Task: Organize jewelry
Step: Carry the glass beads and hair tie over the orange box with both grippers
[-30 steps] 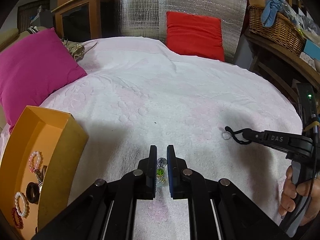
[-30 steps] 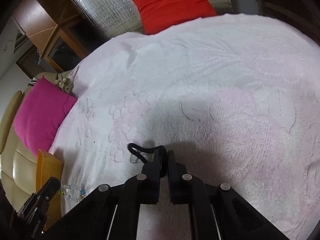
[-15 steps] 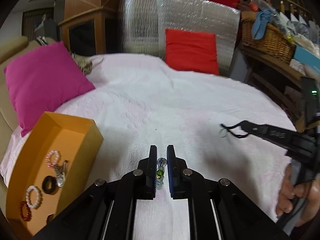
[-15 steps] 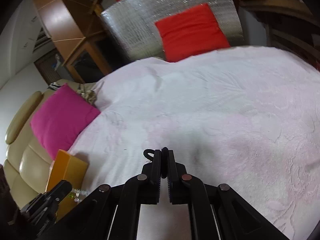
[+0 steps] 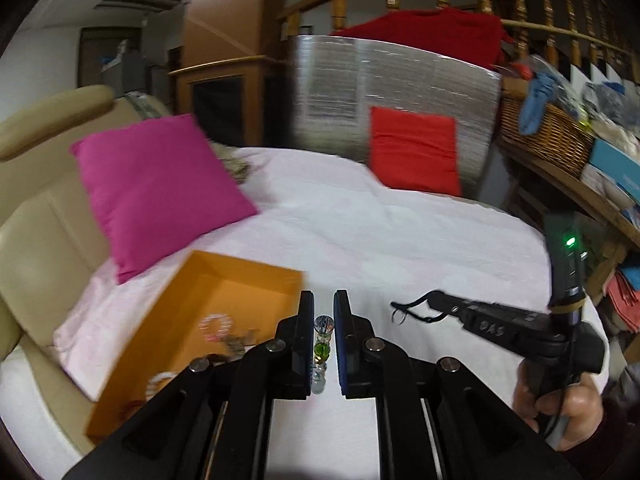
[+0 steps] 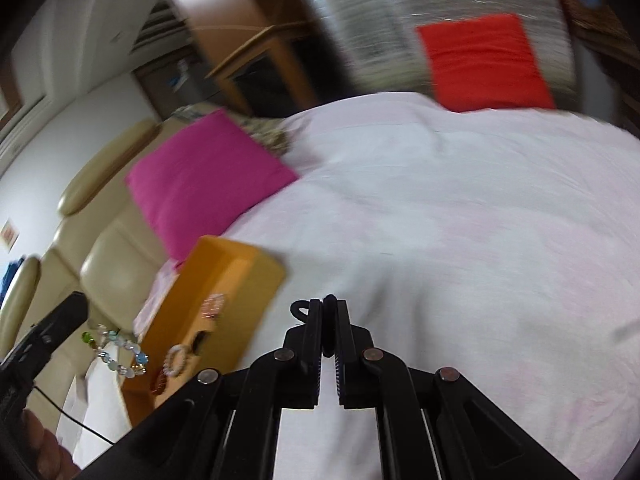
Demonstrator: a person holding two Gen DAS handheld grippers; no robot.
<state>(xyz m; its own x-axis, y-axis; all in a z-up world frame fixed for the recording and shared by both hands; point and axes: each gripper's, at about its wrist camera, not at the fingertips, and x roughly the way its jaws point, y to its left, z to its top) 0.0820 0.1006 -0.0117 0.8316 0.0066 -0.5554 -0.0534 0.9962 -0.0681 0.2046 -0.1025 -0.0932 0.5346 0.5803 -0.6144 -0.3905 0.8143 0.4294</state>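
Beaded bracelet [image 5: 322, 346], a string of clear, green and blue glass beads, is clamped between the fingers of the left hand-held gripper [image 5: 323, 312] and hangs in a loop below them in the right wrist view, near the close end of the orange box [image 5: 208, 280]. To the right, the right hand-held gripper [image 6: 329, 320] is pinched together on a thin black cord loop [image 6: 300, 310], which curls out to the left of its tips; a hand [image 5: 560, 408] grips its handle. Both grippers are held up over the pale pink bedspread [image 5: 380, 232]. The orange box lies open at the near left edge of the bed, with several pearl and bead bracelets [image 5: 216, 324] and a dark ring-shaped piece on its floor, blurred. Farther left, a magenta cushion [image 5: 160, 184] leans against a cream sofa [image 5: 36, 216]. At the far side a red cushion [image 5: 414, 152] stands against a silver foil panel [image 5: 340, 96], and a wicker basket [image 5: 544, 132] sits on a shelf at the far right
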